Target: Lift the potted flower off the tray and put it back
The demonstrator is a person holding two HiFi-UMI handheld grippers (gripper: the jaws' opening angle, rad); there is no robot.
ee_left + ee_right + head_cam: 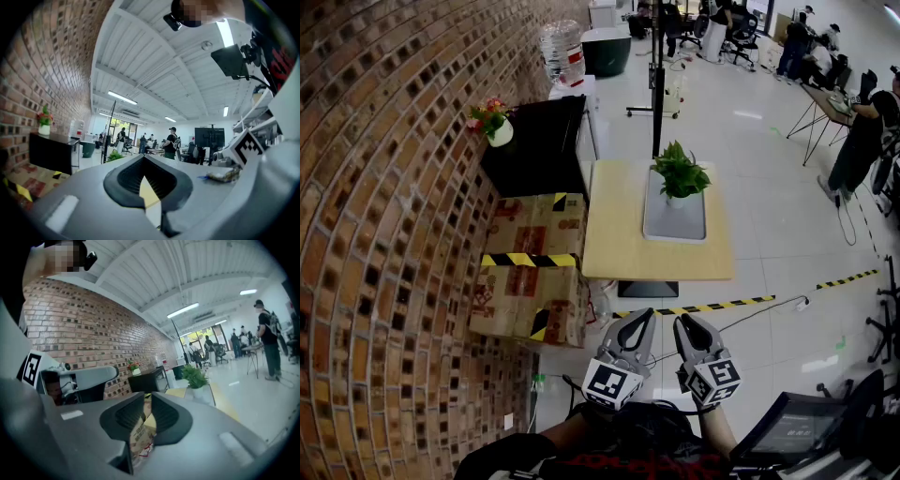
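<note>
A green potted plant (680,175) in a white pot stands at the far end of a grey tray (675,223) on a small wooden table (614,234). My left gripper (645,317) and right gripper (687,324) are side by side close to my body, well short of the table's near edge. Both point level toward the table and are shut with nothing between the jaws. The left gripper view has the left gripper (143,158) and the plant (115,156) far off. From the right gripper (146,398), the plant (194,376) shows ahead on the right.
A black cabinet (539,141) left of the table carries a small pot of red flowers (494,120). Cardboard boxes with hazard tape (530,272) sit against the brick wall (384,234). A black pole stand (657,75) rises behind the table. People work at desks (825,84) at the back.
</note>
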